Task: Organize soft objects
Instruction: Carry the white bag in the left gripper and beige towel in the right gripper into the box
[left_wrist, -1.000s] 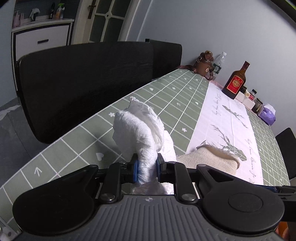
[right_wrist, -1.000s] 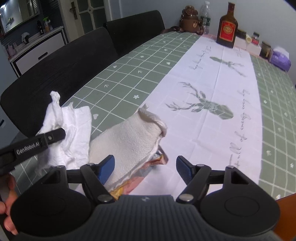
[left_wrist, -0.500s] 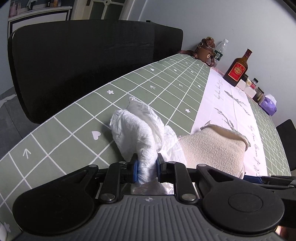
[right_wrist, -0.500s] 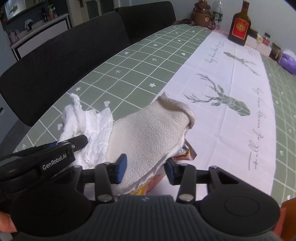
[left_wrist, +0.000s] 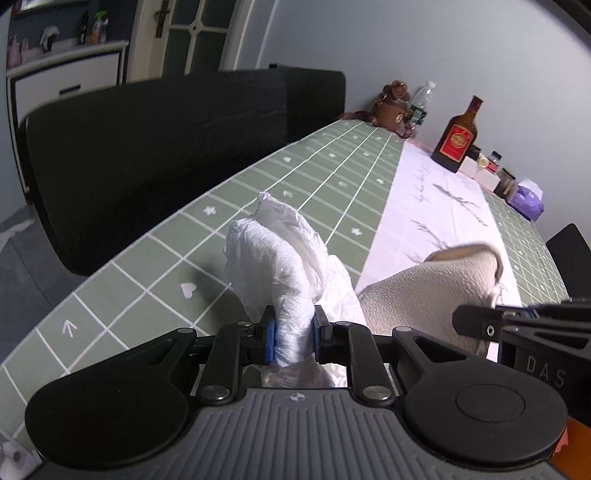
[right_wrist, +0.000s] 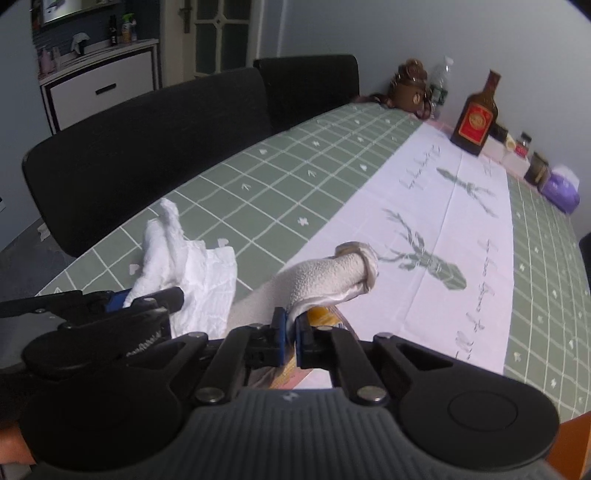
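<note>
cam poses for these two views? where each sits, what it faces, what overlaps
Left wrist: on the left gripper, facing down the table; its jaws pinch the white cloth, right gripper intruding at right.
Right wrist: on the right gripper, same heading; jaws pinch the beige towel, left gripper at left.
Shared: both cloths, brown bottle, green tablecloth.

My left gripper (left_wrist: 294, 338) sat low over the table edge, its blue pads (left_wrist: 270, 339) pinched tight on a bunched white cloth (left_wrist: 275, 266). My right gripper (right_wrist: 290, 334) was level beside it, just to the right, jaws closed narrowly on the edge of a cream towel (right_wrist: 332, 277). Each gripper showed in the other's view: the right (left_wrist: 517, 326), the left (right_wrist: 110, 306).
</note>
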